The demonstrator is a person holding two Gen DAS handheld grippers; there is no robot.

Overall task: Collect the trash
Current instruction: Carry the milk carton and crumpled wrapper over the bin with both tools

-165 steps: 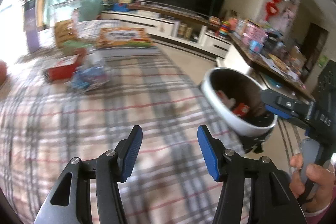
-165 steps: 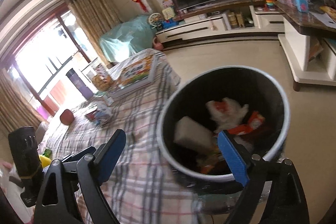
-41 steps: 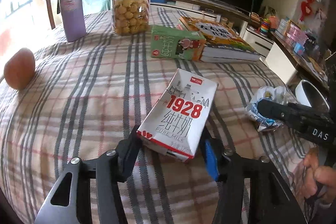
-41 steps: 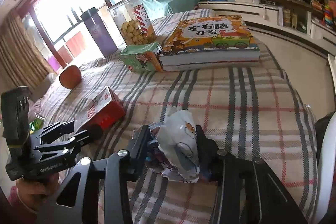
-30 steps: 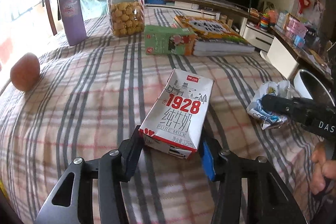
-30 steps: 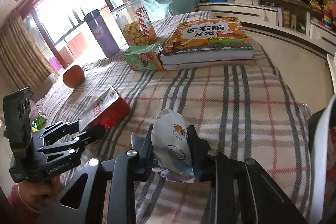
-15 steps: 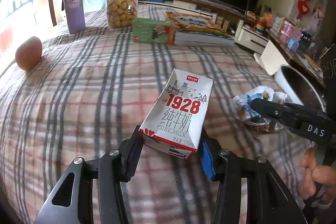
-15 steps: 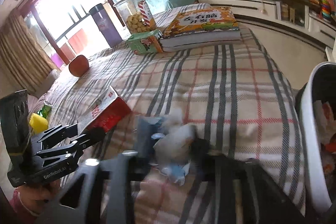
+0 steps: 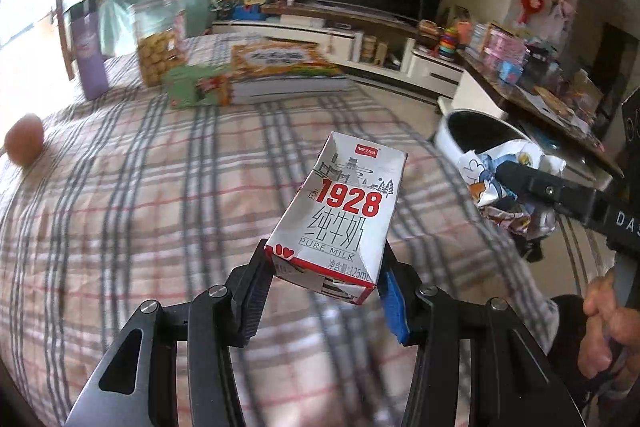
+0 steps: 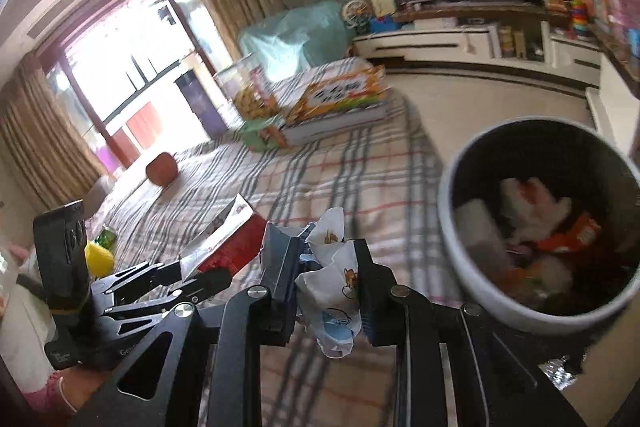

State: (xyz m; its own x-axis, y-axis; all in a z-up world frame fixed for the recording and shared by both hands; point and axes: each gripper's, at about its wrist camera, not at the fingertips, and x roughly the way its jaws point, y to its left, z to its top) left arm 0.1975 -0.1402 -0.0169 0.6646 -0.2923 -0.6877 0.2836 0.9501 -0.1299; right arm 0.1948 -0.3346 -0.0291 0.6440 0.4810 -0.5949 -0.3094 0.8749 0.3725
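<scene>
A: Above the checked blanket (image 9: 152, 187), up in the air: left gripper (image 9: 326, 281), squeezed tight on the milk box (image 9: 340, 211). Says "1928" in red. Tilted, top end leaning away toward 1 o'clock.

B: And at 3 o'clock in the left view?

A: Right gripper there, pinching a crumpled wrapper (image 9: 486, 183). Just behind it, toward 2 o'clock, the white rim of the trash bin (image 9: 448, 137).

B: Over in the right view, same thing?

A: Yes. Right gripper (image 10: 326, 279) closed snug on the wrapper (image 10: 332, 287), white with little cartoon pictures. Sticks out above and below the fingers. Off the blanket too.

B: Where is the bin from there?

A: At 3 o'clock, close beside the gripper. Trash bin (image 10: 452, 243) white outside, dark inside, with white and orange scraps in it. Stands off the edge of the blanket.

B: Anything at 9 o'clock?

A: Left gripper again, with the red side of the milk box (image 10: 224, 243) in it.

B: And far off, at 12 o'clock?

A: Thick book (image 9: 280, 75), green carton (image 9: 196, 91) touching its side, cookie jar (image 9: 158, 43), purple cup (image 9: 92, 63). An apple (image 9: 24, 143) alone at 9 o'clock. All blurry.
</scene>
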